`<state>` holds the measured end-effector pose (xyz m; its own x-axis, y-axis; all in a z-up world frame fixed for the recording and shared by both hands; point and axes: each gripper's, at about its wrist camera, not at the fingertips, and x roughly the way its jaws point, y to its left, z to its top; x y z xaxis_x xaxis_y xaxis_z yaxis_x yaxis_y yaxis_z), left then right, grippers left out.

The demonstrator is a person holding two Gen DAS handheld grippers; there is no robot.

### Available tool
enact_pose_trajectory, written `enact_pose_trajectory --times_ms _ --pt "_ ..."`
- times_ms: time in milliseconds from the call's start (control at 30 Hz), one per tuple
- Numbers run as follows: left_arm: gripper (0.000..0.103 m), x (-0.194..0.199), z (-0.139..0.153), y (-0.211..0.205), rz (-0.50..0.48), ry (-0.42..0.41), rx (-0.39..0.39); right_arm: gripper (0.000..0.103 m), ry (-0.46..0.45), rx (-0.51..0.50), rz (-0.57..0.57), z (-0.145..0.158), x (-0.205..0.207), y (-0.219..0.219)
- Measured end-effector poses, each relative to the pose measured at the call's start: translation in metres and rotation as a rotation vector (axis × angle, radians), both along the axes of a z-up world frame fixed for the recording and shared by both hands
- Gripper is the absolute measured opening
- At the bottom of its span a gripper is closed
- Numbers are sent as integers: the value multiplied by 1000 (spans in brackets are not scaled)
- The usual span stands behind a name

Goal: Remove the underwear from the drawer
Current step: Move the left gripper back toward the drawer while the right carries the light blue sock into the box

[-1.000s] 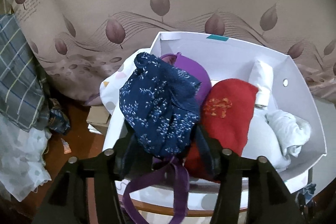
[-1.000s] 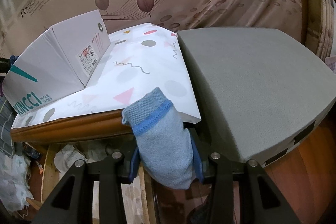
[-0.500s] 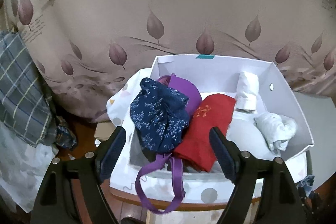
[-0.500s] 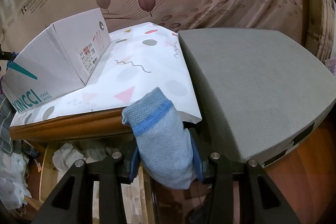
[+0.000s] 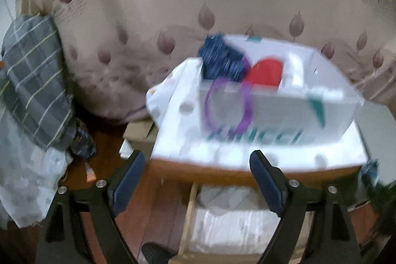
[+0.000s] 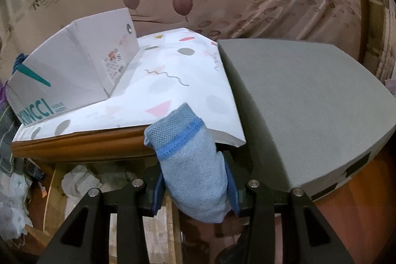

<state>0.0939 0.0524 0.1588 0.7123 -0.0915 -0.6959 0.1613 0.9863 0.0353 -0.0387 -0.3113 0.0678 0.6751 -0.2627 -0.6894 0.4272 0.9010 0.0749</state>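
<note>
1. Your left gripper (image 5: 196, 180) is spread wide and holds nothing — its two blue pads (image 5: 128, 178) stand far apart.
2. It hangs in front of the white box (image 5: 277, 115), low down, apart from it. This view is blurry.
3. The box sits on a white cloth with spots (image 5: 173, 115) that covers a wooden table (image 5: 222, 173).
4. A dark blue piece of underwear (image 5: 220, 60) pokes up from the left end of the box. A red piece (image 5: 267, 72) lies just beside it on the right.
5. A purple strap (image 5: 230, 105) hangs in a loop over the front wall of the box.
6. A gray checked cloth (image 5: 34, 81) hangs far off on the left.
7. Your right gripper (image 6: 195, 189) is pinching a light blue piece of underwear (image 6: 193, 165) — the pads press it from both sides.
8. That blue piece sticks up between the fingers, and its mesh band with a darker blue edge is at the top.
9. It is out of the box, held in front of the table edge (image 6: 81, 145), near the corner of the spotted cloth (image 6: 173, 81).
10. From this side the box (image 6: 69, 71) stands on the left, well apart from the held piece.
11. A gray pad (image 6: 304, 110) lies on the right, just beside the spotted cloth.
</note>
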Motion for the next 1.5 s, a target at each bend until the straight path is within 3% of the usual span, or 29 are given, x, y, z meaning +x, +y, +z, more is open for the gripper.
enact_pose_trajectory --times_ms 100,367,533,833,1133,1300,1500 --pt "84 -11 -36 13 51 17 58 42 -31 36 38 2 -2 4" --pt "84 -13 -102 33 189 11 92 42 -43 -33 145 14 2 34" --pt "83 -6 -128 45 227 69 47 42 -36 -66 185 44 8 53" --pt "83 -5 -123 69 235 68 -100 42 -71 -130 278 113 36 85" --pt "83 -2 -119 76 285 71 -75 42 -65 -143 345 157 92 108" --pt "85 3 -122 94 357 110 -101 42 -38 -131 358 170 132 110" --pt "85 4 -125 113 446 137 -118 42 45 -139 348 163 186 111"
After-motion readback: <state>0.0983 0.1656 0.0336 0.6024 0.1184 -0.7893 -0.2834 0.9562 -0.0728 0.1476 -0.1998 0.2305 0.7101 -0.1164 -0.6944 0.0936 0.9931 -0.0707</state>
